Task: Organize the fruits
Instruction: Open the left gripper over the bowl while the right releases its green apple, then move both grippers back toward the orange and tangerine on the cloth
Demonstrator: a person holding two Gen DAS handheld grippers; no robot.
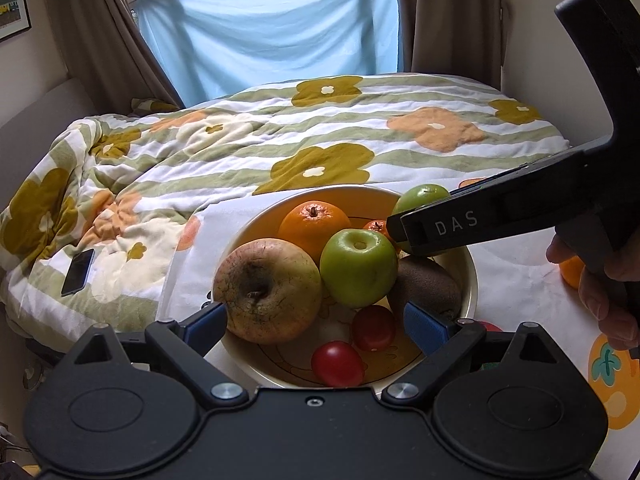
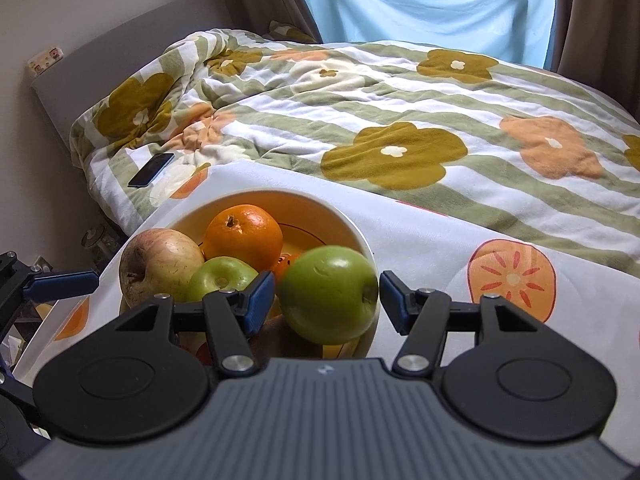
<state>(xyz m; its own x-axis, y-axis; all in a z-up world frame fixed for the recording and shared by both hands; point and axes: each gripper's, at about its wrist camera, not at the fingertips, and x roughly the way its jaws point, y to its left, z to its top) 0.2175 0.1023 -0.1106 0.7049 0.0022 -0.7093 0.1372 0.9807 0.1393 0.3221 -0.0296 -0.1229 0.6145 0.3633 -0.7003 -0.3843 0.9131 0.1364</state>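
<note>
A cream bowl (image 1: pixel 470 276) stands on a white cloth printed with orange fruit (image 2: pixel 512 278), which lies at the near edge of a bed covered by a striped floral quilt (image 1: pixel 320 140). A dark phone (image 1: pixel 78 272) rests on the quilt to the left of the bowl, well apart from it. Behind the bed hang a pale blue sheet (image 1: pixel 280 36) and brown curtains (image 1: pixel 452 16). The bowl holds a large russet apple (image 1: pixel 268 288) at its left, an orange (image 1: pixel 314 226) at the back, a green apple (image 1: pixel 358 266) in the middle, a brown kiwi (image 1: pixel 426 286) at the right, and two small red fruits (image 1: pixel 338 362) at the front. A smaller orange fruit (image 1: pixel 376 227) shows between the orange and the green apple, mostly hidden. The left gripper (image 1: pixel 316 320) hovers over the near rim of the bowl with its blue pads (image 1: pixel 424 326) spread wide; the left pad sits just beside the russet apple, and contact cannot be confirmed. Nothing is clamped between its fingers. The right gripper (image 2: pixel 326 294) reaches in from the right above the far right side of the bowl. A second green apple (image 2: pixel 330 294) lies between its fingers over the right rim. The left pad (image 2: pixel 262 294) appears to touch this apple, while a narrow gap shows at the right pad, so the fingers are parted and exert no firm grip. Another orange fruit (image 1: pixel 572 272) lies on the cloth to the right of the bowl, partly hidden by the person's hand (image 1: pixel 600 296).
</note>
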